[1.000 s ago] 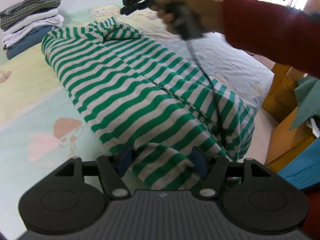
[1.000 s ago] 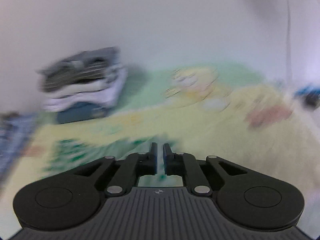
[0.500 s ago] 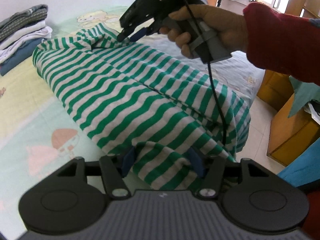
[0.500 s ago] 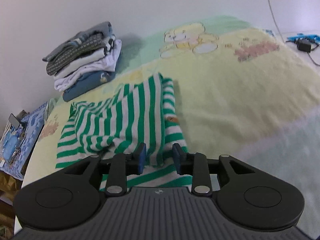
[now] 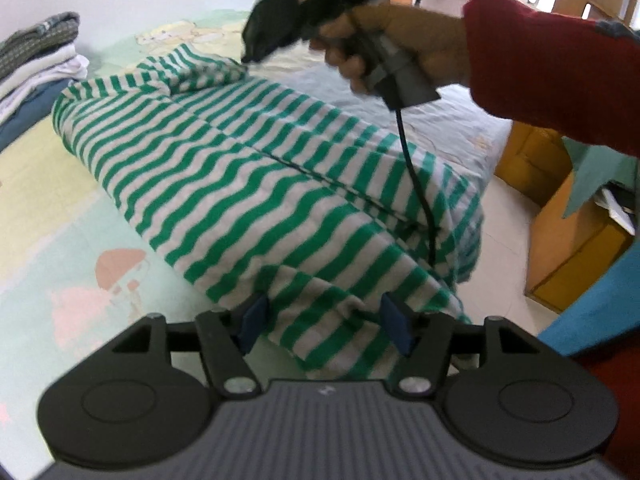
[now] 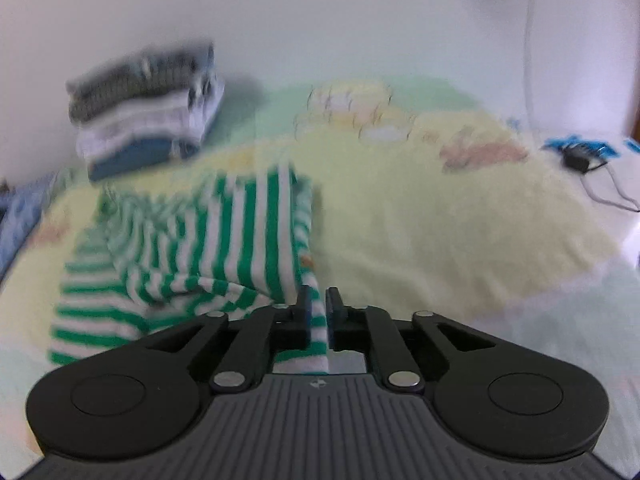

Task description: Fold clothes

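A green-and-white striped shirt (image 5: 248,168) lies spread along the bed, its hem end nearest my left gripper. My left gripper (image 5: 324,316) hovers low over that hem with a fold of striped cloth between its wide-set blue pads; its jaws are opening a little. At the far collar end, a hand in a red sleeve (image 5: 540,60) holds my right gripper (image 5: 246,56). In the right wrist view the right gripper (image 6: 318,300) is closing tight on the striped shirt's (image 6: 224,232) edge, with a strip of cloth pinched between its pads.
A pile of folded clothes (image 5: 32,60) (image 6: 148,108) stands against the wall at the head of the bed (image 5: 60,240). Wooden furniture (image 5: 568,248) stands right of the bed. A black charger with cables (image 6: 580,156) lies at the far right.
My right gripper came down to the shirt's collar end, opened over its edge and has closed on it. The left gripper has stayed at the hem.
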Tool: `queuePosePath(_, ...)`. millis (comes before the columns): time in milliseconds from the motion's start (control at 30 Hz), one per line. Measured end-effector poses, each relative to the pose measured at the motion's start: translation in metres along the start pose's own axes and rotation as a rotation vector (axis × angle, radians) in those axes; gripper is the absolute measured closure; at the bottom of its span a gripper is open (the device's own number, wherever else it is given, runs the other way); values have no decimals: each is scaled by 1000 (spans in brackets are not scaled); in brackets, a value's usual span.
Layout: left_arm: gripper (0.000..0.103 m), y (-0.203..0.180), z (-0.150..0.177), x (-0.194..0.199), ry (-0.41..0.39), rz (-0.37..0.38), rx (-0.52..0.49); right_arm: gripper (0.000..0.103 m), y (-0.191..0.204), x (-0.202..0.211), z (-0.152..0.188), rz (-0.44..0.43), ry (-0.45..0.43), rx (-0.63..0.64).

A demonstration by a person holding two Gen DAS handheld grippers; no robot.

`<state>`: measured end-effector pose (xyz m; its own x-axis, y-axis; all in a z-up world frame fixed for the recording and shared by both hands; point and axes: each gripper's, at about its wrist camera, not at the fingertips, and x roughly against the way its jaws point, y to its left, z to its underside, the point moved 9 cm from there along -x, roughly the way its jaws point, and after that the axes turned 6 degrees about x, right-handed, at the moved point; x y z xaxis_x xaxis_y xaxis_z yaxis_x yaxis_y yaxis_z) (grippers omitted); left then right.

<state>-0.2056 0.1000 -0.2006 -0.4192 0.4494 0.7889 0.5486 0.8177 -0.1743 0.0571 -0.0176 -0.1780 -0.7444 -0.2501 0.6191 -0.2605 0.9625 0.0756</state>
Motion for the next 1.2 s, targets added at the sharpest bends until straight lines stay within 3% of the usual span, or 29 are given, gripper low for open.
queuePosePath(33, 39, 0, 3, 2, 3, 6, 1, 92, 4, 12, -4, -23, -37, -5)
queuePosePath(100, 38, 1, 7, 5, 7, 8, -4, 78, 24, 26, -1, -131, -41, 31)
queuePosePath(200, 37, -1, 13, 7, 39, 34, -5, 77, 43, 22, 25, -188, 67, 93)
queuePosePath(300, 39, -3, 21, 13, 64, 63, -4, 77, 39, 34, 59, -229, 180, 52)
queuePosePath(333, 42, -2, 22, 16, 64, 61, -4, 78, 38, 46, 70, -256, 191, 42)
queuePosePath(467, 43, 13, 16, 36, 25, 38, 45, 77, 36, 101, 111, -221, 228, 208)
queuePosePath(567, 43, 23, 13, 43, 14, 27, 106, 76, 52, 146, 140, -330, 251, 315)
queuePosePath(600, 43, 25, 14, 43, 16, 29, 131, 66, 57, 159, 149, -376, 259, 337)
queuePosePath(667, 43, 22, 17, 39, 35, 35, 166, 61, 58, 172, 163, -397, 264, 344)
queuePosePath(733, 43, 14, 21, 34, 54, 29, 183, 64, 57, 175, 167, -426, 279, 333)
queuePosePath(833, 43, 2, 27, 28, 66, 18, 225, 64, 52, 186, 159, -461, 205, 278)
queuePosePath(900, 43, -3, 30, 23, 71, 11, 263, 72, 56, 189, 161, -536, 217, 245)
queuePosePath(1033, 43, -10, 33, 19, 47, -39, 301, 78, 73, 189, 176, -627, 258, 288)
queuePosePath(1133, 44, -12, 33, 19, 21, -72, 335, 77, 75, 180, 188, -577, 284, 318)
queuePosePath(1200, 58, -12, 33, 21, 9, -94, 355, 80, 75, 174, 191, -590, 286, 289)
